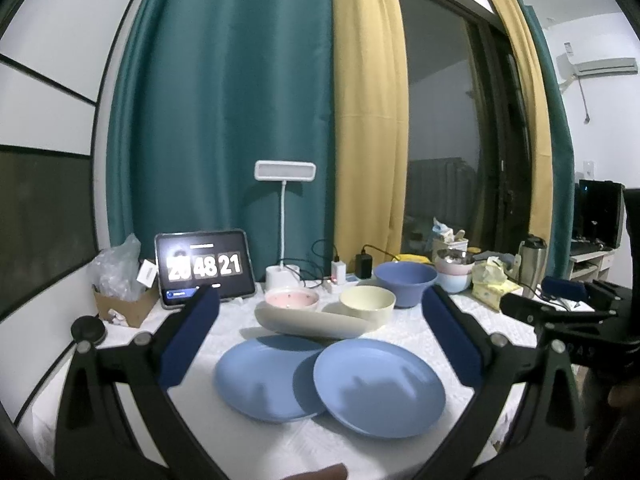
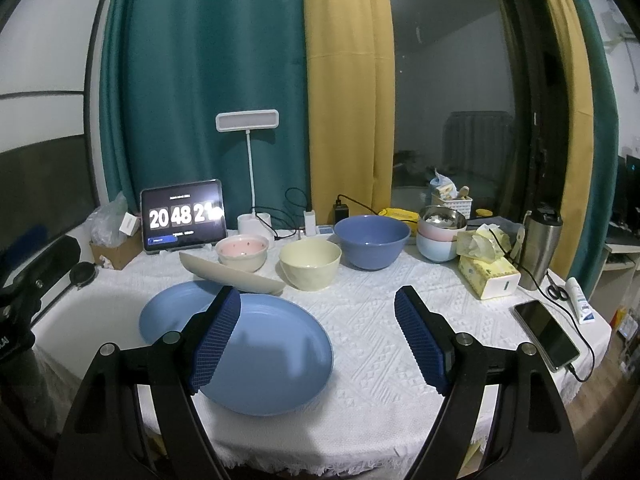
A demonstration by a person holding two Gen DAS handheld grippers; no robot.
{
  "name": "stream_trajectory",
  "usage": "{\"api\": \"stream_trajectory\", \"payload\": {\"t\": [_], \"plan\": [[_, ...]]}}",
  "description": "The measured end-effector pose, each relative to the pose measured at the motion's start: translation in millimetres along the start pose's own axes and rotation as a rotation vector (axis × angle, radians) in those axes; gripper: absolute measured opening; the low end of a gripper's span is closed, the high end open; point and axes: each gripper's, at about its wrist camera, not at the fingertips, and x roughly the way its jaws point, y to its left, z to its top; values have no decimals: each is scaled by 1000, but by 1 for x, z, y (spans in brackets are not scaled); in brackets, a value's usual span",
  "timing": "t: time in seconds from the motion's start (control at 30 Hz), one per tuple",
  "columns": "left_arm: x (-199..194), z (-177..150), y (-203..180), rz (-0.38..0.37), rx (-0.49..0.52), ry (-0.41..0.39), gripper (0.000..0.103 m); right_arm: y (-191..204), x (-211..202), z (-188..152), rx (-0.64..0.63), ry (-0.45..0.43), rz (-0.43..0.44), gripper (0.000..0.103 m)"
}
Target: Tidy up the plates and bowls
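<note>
We hold both tongs, left (image 1: 320,336) and right (image 2: 318,336), wide open and empty above the table (image 2: 380,320). Two blue plates (image 2: 272,356) overlap at its near left; bowls (image 2: 310,262) line up behind, bare cloth lies right.

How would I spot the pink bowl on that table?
Find the tablet showing clock digits at the back of the table. The pink bowl sits just right of it, beside a cream bowl. It alone is pink inside with small dark specks.
</note>
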Motion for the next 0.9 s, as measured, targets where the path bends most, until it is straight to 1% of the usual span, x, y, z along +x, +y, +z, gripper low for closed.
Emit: {"api": "stream_trajectory", "payload": {"t": [0.53,0.57,0.63,0.9], "plan": [[-2,-3,-4,-2,14,3,102,0,-1,-2,5,-6,2,83],[-2,-3,-4,-3,14,4,102,-5,-4,3,8,-6,3,83],[-2,-3,-4,-4,15,4,102,-5,-5,5,9,-6,2,83],[-2,-3,-4,-4,14,5,102,-5,-5,4,12,-8,1,83]]}}
